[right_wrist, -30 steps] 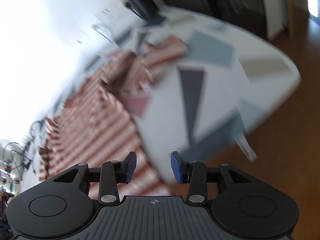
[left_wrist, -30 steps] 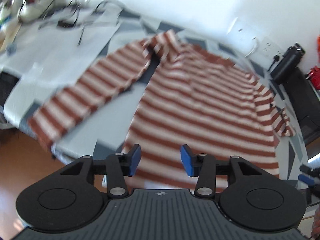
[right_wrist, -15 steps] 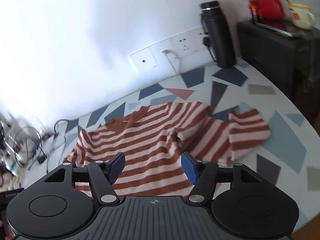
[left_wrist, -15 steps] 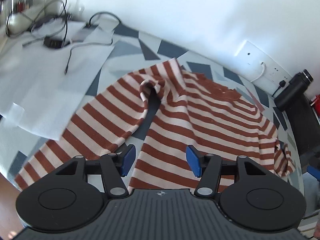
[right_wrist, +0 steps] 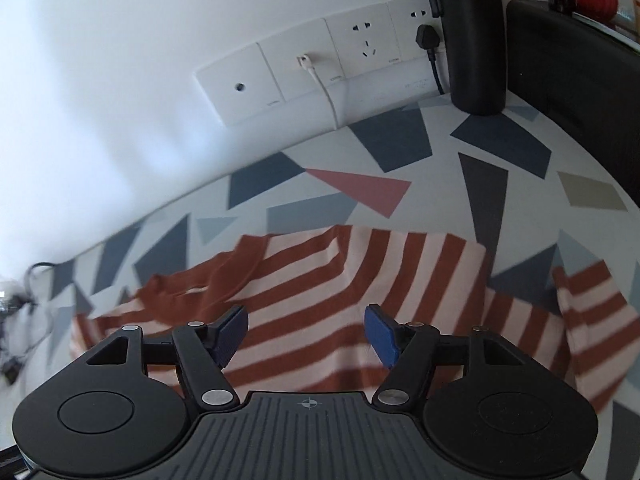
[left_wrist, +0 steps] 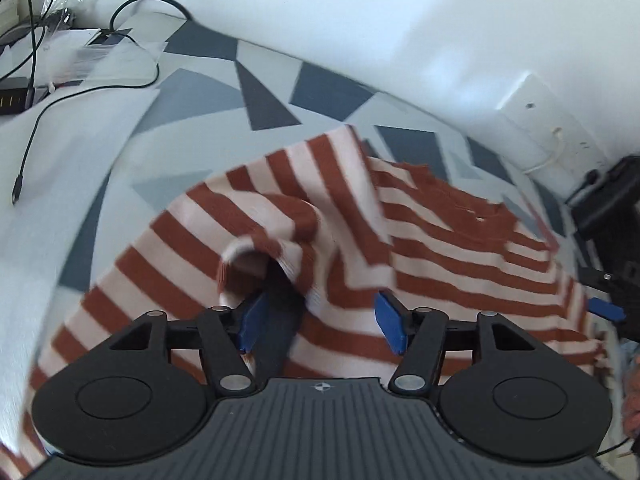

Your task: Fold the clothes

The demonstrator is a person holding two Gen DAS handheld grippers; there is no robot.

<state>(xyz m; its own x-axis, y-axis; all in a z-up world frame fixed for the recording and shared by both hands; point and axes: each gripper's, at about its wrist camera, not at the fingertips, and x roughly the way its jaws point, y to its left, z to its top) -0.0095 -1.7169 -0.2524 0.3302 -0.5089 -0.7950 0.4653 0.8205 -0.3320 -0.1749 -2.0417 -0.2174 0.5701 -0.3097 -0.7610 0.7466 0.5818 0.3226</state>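
A rust-and-cream striped sweater (left_wrist: 420, 240) lies spread on a table with a grey triangle-patterned cloth (left_wrist: 216, 92). Its left sleeve (left_wrist: 168, 256) runs toward the lower left, with a raised fold at the armpit (left_wrist: 272, 224). My left gripper (left_wrist: 320, 322) hangs open just above that armpit area, nothing between its blue pads. In the right wrist view the sweater (right_wrist: 400, 272) shows its rust collar (right_wrist: 208, 280) and the bunched right sleeve (right_wrist: 588, 312). My right gripper (right_wrist: 306, 334) is open over the right shoulder, holding nothing.
Black cables (left_wrist: 40, 120) and white papers (left_wrist: 80, 56) lie at the table's left end. Wall sockets (right_wrist: 320, 64) with plugs sit behind the table, beside a tall black bottle (right_wrist: 472, 32) and a dark cabinet (right_wrist: 572, 80). The other gripper's blue tip (left_wrist: 606, 308) shows at the right.
Both grippers have moved forward and lower over the sweater, which now fills more of each view. The left one has closed in on the armpit fold, the right one on the shoulder. Both stay open.
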